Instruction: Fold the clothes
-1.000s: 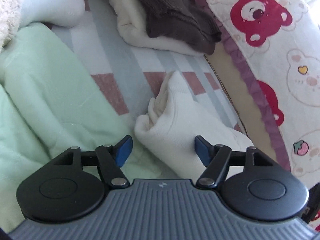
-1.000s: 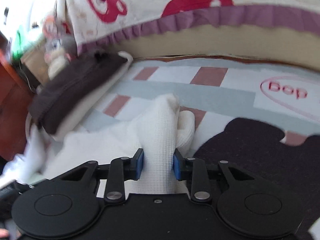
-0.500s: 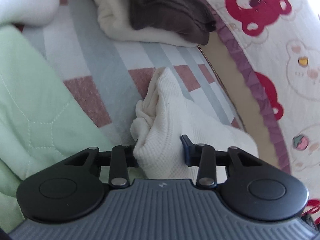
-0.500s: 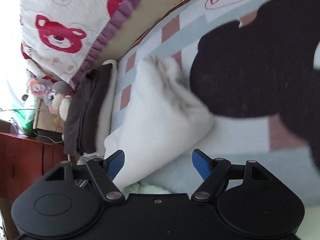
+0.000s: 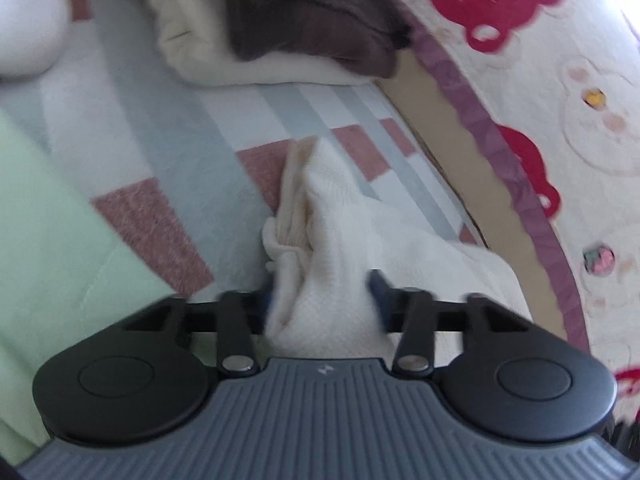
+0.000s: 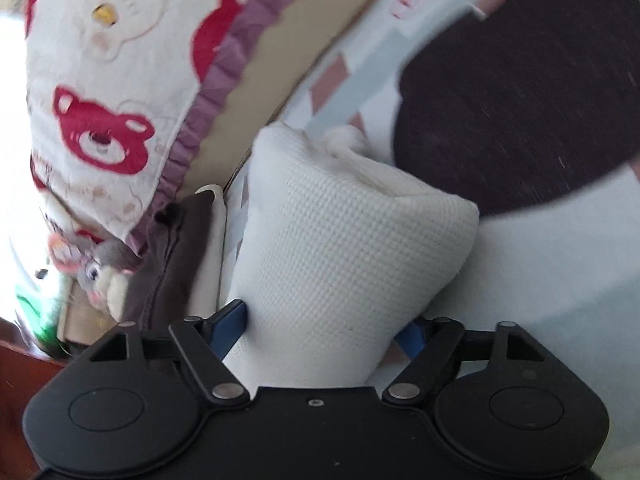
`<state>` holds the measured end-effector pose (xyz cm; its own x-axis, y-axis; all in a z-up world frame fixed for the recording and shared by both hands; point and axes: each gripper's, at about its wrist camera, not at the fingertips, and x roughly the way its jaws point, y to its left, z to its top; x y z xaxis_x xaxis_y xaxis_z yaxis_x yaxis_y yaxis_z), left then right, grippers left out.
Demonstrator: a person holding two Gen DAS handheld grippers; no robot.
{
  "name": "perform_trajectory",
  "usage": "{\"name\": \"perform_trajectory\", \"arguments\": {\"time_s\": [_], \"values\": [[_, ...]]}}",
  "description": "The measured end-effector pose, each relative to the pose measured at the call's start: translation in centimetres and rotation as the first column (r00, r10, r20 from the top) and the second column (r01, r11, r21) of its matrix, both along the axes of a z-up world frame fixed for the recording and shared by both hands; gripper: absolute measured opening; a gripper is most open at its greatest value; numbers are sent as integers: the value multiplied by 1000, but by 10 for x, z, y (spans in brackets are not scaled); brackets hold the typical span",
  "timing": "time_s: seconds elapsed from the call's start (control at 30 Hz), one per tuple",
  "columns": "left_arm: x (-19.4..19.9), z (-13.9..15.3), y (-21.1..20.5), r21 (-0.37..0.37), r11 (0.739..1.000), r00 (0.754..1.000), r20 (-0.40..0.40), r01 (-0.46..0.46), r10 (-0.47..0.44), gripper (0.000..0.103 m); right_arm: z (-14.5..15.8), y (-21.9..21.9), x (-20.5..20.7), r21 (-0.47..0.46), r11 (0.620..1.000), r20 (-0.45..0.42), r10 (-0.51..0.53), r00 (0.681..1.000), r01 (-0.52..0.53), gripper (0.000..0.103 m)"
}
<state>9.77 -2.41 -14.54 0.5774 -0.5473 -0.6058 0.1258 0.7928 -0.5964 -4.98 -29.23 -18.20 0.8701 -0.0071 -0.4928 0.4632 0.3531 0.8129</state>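
A: Left hand-held gripper (image 5: 322, 296), bottom centre of its view — is it gripping?

B: Pinching a bunched fold of the white waffle-knit garment (image 5: 332, 240); blue pads pressing both sides.

A: Right hand-held gripper (image 6: 326, 326)?

B: Jaws sitting fairly wide around the same white waffle-knit garment (image 6: 344, 248), pads touching its flanks; a firm clamp, cannot tell.

A: Garment lying where?

B: On the checked bedsheet (image 5: 160, 152), mid-frame. Brown folded garment (image 5: 312, 12) sitting on a cream one (image 5: 240, 68), upper centre. Bear-print quilt (image 5: 560, 80) running along the right.
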Motion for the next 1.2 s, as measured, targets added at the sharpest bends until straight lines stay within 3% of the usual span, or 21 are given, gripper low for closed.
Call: {"name": "perform_trajectory", "arguments": {"time_s": [0.07, 0.1, 0.17, 0.2, 0.3, 0.37, 0.4, 0.47, 0.53, 0.57, 0.6, 0.67, 0.7, 0.73, 0.8, 0.9, 1.03, 1.2], "values": [[-7, 7, -5, 57, 998, 999, 33, 27, -29, 27, 12, 0, 3, -114, 992, -16, 43, 999, -44, 61], [-14, 12, -10, 95, 995, 999, 40, 31, -35, 27, 21, 3, 6, -222, 971, -32, 80, 996, -86, 59], [-25, 16, -23, 145, 988, 998, 44, 45, -52, 26, 39, 10, 10, -436, 884, -82, 146, 986, -167, 57], [-31, 18, -29, 170, 984, 997, 46, 52, -61, 26, 46, 11, 13, -495, 847, -109, 160, 981, -194, 57], [-36, 14, -38, 178, 983, 998, 18, 51, -55, 27, 43, 3, 19, -486, 852, -106, 165, 981, -196, 57], [-32, 11, -34, 150, 988, 999, -17, 30, -27, 34, 40, -3, 23, -465, 865, -94, 166, 982, -191, 60], [-28, 7, -30, 118, 993, 999, -53, 14, -8, 38, 38, -6, 25, -454, 871, -89, 166, 982, -188, 64], [-15, -6, -17, -13, 1000, 989, -149, -27, 25, 64, 34, -12, 29, -432, 883, -77, 166, 983, -183, 74], [-4, -19, -5, -140, 988, 977, -207, -72, 42, 64, 30, -18, 32, -409, 895, -66, 166, 984, -178, 81], [0, -22, -3, -157, 985, 977, -210, -69, 36, 63, 28, -21, 34, -398, 900, -60, 166, 984, -176, 82], [2, -21, -6, -141, 989, 982, -191, -43, 15, 60, 26, -24, 36, -387, 906, -54, 165, 985, -173, 85], [1, -16, -19, -42, 998, 993, -108, 35, -40, 32, 22, -31, 40, -364, 916, -42, 165, 985, -169, 86], [-1, -12, -28, 30, 997, 996, -56, 77, -75, 30, 20, -34, 42, -352, 921, -37, 164, 986, -166, 83], [-4, -7, -36, 100, 989, 994, -7, 109, -109, 26, 18, -37, 43, -340, 926, -31, 164, 986, -164, 73], [-17, 2, -51, 213, 968, 985, 79, 132, -151, 24, 20, -40, 46, -351, 919, -29, 178, 984, -176, 64], [-32, 15, -65, 299, 943, 971, 141, 143, -192, 23, 47, -36, 46, -475, 849, -57, 232, 971, -231, 59], [-57, 52, -68, 354, 927, 946, 237, 127, -220, 23, 87, -27, 32, -564, 794, -23, 258, 966, -225, 59], [-78, 119, -55, 371, 926, 918, 336, 76, -210, 23, 143, -17, 18, -593, 783, 72, 286, 955, -190, 59]]}}
